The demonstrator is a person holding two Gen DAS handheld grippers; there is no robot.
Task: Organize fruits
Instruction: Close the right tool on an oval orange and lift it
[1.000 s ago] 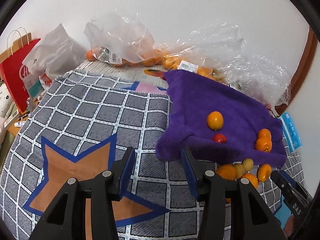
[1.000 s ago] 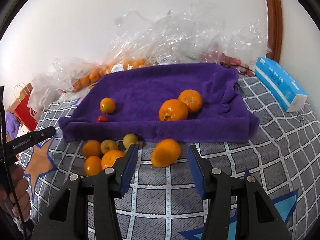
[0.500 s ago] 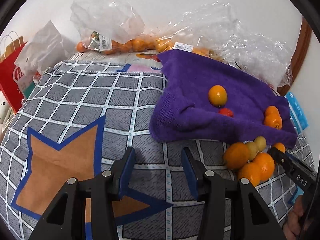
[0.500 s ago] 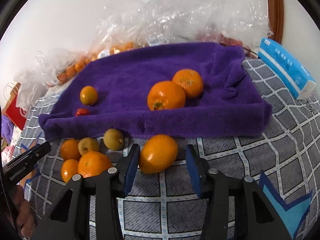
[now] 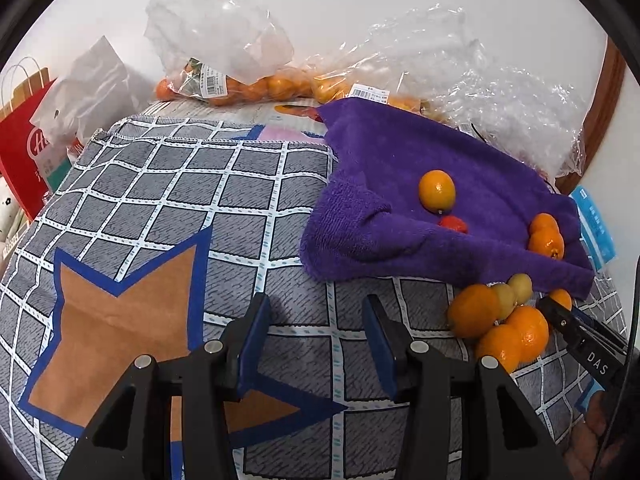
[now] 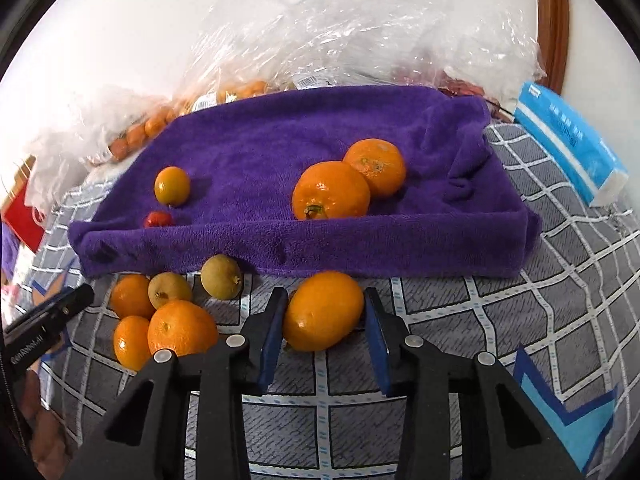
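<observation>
A purple towel (image 6: 260,140) lies on the checked cloth. On it sit two big oranges (image 6: 330,194), a small orange (image 6: 172,185) and a tiny red fruit (image 6: 158,219). In front of its edge lies an oval orange (image 6: 322,312) between the pads of my right gripper (image 6: 325,300). The jaws are closing and both pads touch the orange's sides. To its left is a cluster of oranges (image 6: 182,328) and yellowish fruits (image 6: 221,277). My left gripper (image 5: 316,304) hangs open over the bare cloth, left of the same cluster (image 5: 504,320), with nothing between its fingers.
Clear bags of small oranges (image 5: 240,84) and crumpled plastic (image 6: 340,28) line the wall behind the towel. A blue tissue pack (image 6: 568,152) lies at the right. A red paper bag (image 5: 24,152) stands at the left edge. The star-patterned cloth (image 5: 120,320) covers the surface.
My right gripper has come down and forward around the oval orange, and its jaws have narrowed onto it. My left gripper sank a little toward the cloth, then stayed still.
</observation>
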